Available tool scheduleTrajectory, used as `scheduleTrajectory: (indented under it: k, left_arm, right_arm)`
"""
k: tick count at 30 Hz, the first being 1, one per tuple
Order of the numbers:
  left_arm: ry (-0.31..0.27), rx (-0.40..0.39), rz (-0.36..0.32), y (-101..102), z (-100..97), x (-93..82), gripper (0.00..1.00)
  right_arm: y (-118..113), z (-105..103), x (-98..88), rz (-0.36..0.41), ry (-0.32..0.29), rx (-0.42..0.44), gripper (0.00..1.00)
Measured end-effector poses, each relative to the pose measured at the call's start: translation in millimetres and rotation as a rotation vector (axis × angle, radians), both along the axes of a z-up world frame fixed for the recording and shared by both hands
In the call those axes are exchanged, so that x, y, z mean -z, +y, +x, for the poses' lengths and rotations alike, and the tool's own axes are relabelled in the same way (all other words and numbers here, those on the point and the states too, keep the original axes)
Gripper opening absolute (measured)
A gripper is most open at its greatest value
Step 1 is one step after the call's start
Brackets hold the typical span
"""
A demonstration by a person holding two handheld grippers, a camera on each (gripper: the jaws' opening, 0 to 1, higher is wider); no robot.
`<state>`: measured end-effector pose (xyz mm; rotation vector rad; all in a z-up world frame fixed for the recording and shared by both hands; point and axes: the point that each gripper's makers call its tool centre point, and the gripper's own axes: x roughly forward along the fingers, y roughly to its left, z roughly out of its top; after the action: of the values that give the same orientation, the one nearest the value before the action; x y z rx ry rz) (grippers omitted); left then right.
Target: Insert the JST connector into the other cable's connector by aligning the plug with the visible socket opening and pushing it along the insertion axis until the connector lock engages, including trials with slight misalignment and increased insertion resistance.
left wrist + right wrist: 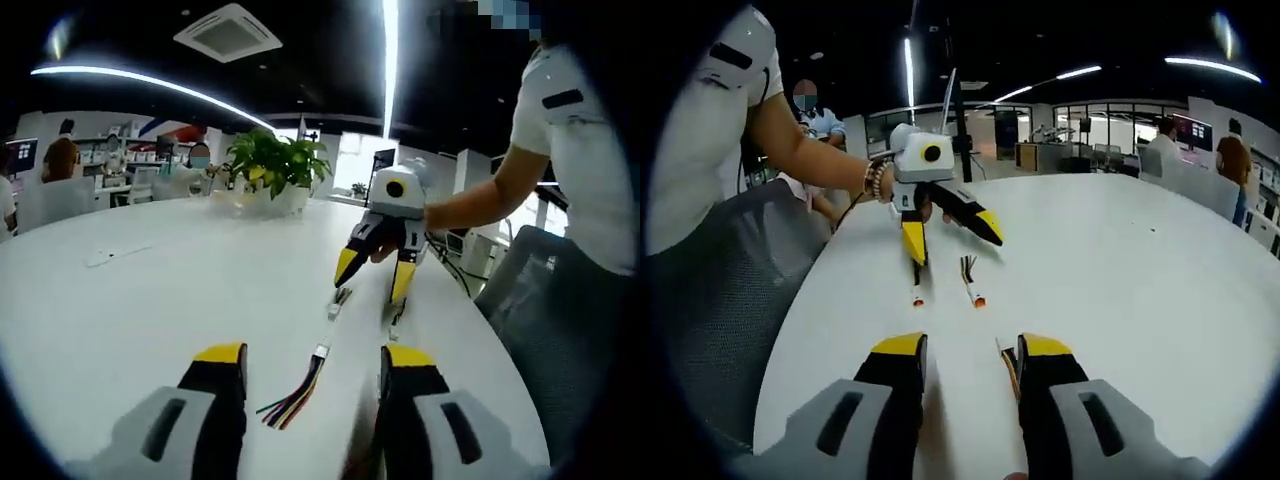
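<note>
Your left gripper (pixel 312 375): jaws released, spread over white round table (pixel 150 300) | multicoloured wire bundle with white JST connector (pixel 300 390) lies between them | second small connector cable (pixel 338 300) beyond | your right gripper (pixel 377 272): jaws apart, empty, above it.

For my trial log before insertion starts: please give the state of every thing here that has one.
Left gripper: jaws open, holding nothing.
Right gripper: jaws open, holding nothing.
Multicolour cable: flat on white table, unmated.
Second cable: lying on table, unmated, apart from the first.
</note>
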<state>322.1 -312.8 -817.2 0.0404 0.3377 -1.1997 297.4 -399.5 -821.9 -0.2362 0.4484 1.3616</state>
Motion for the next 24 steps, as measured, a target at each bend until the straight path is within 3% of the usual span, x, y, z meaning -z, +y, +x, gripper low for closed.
scheduleTrajectory:
  k: [13,24]
  left_arm:
    - [0.012,0.031,0.012,-3.7,0.4,9.5,0.46]
    - [0.006,0.045,0.016,-4.8,2.0,13.5,0.31]
  right_arm:
    - [0.0,6.5,13.2,-0.024,-0.008,-0.019,0.28]
    - [-0.2,12.1,21.0,-0.038,-0.019,-0.017,0.19]
